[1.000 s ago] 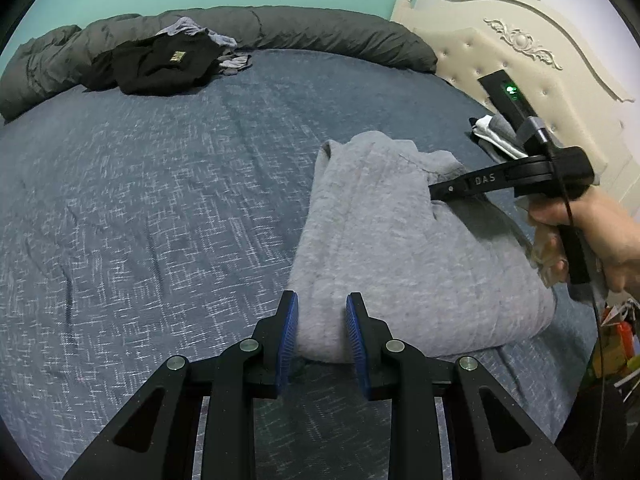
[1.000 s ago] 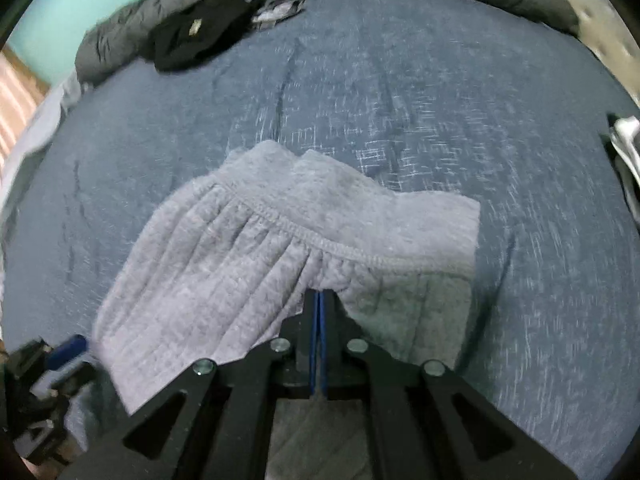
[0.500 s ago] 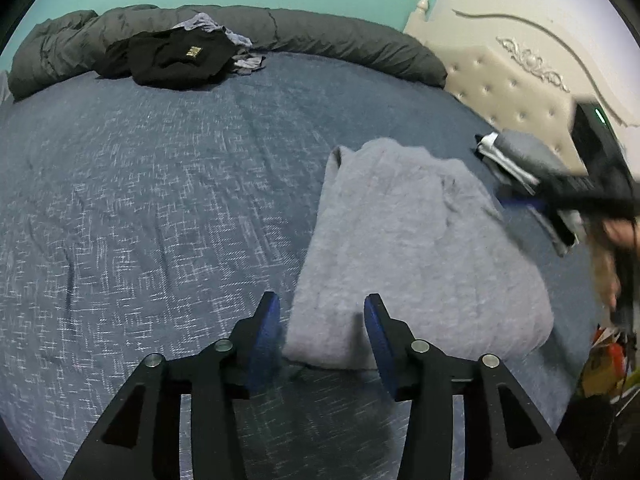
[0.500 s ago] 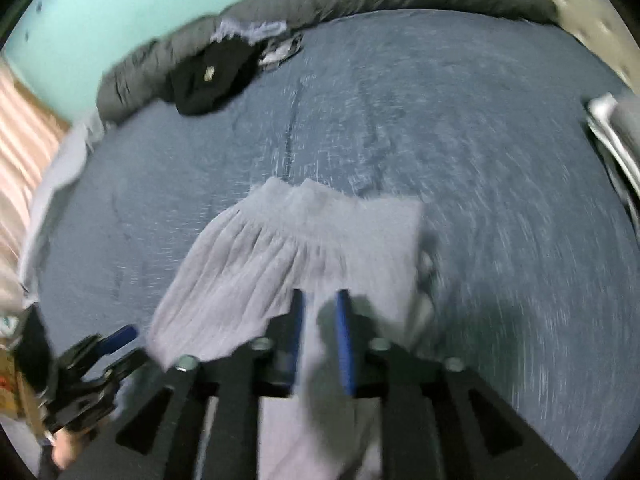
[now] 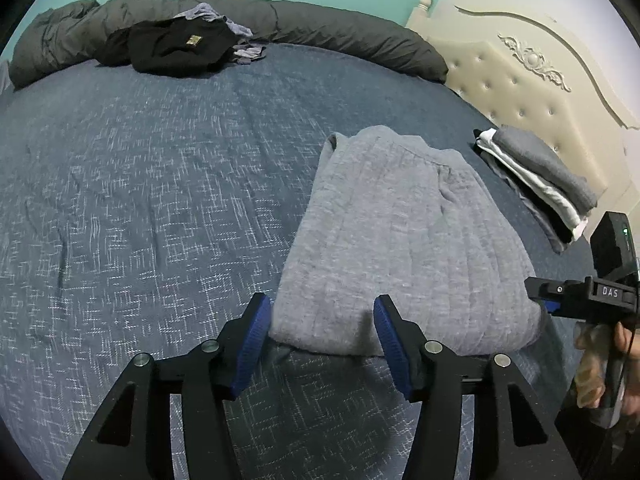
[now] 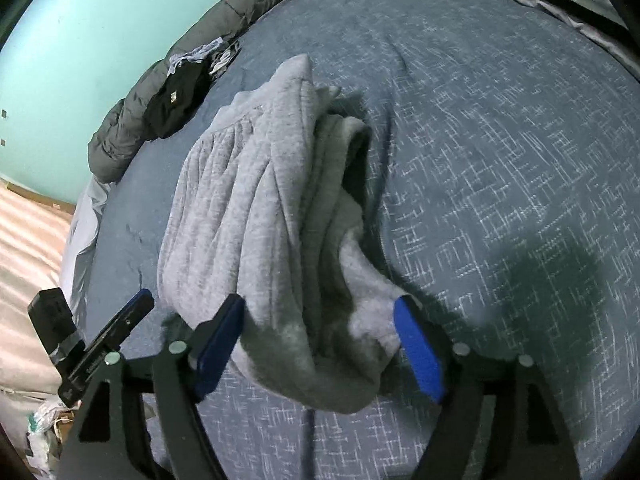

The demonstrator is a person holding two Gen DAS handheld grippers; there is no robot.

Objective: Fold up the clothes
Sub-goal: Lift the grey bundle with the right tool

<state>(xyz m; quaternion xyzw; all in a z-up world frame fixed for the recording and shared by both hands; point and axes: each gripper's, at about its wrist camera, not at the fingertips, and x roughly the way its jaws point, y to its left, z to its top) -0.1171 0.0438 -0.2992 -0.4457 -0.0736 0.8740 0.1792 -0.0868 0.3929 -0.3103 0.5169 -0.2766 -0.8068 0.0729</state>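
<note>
Across the blue bed (image 5: 160,184) lies the folded grey garment (image 5: 400,240), near the folded stack (image 5: 536,184) (finished items), so with left claw (image 5: 320,332) and right claw (image 6: 320,344) spread, jaws just opened, gripping nothing, grip both near corners evenly before lifting.

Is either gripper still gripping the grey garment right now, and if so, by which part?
Nothing is held. The left gripper and right gripper have both just been opening; each straddles the near edge of the folded grey knit garment, pads clear of it.
</note>
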